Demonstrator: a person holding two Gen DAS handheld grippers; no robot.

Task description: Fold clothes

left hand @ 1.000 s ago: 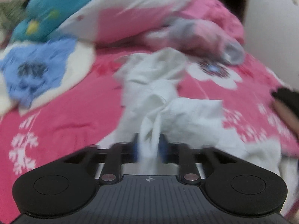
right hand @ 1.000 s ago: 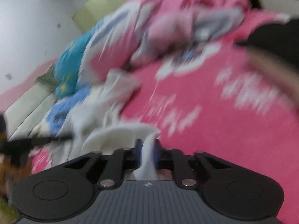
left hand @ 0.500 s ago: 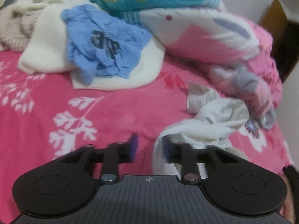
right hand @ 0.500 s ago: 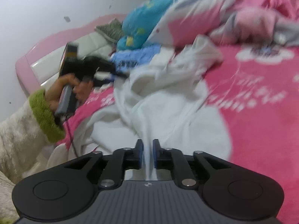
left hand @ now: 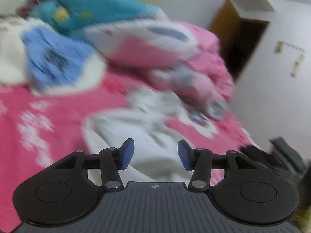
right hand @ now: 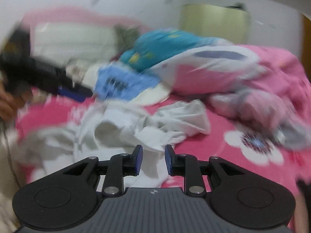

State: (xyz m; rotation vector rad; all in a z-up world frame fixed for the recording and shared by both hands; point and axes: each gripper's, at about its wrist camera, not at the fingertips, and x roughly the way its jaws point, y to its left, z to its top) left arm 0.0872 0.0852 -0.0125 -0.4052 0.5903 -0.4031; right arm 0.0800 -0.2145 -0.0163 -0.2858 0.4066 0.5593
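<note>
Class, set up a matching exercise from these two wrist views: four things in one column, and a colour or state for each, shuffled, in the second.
Column 1
1. left gripper
2. white garment
3. blue garment
4. bedspread

Column 2
A. crumpled on the bed
B. pink with white flowers
C. open, holding nothing
D. bears a dark print, lies on a cream cloth

Pairs: 1-C, 2-A, 3-D, 4-B

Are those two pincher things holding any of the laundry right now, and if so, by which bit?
Nothing is held. The left gripper and right gripper are both open, above the crumpled white garment on the pink bedspread.
</note>
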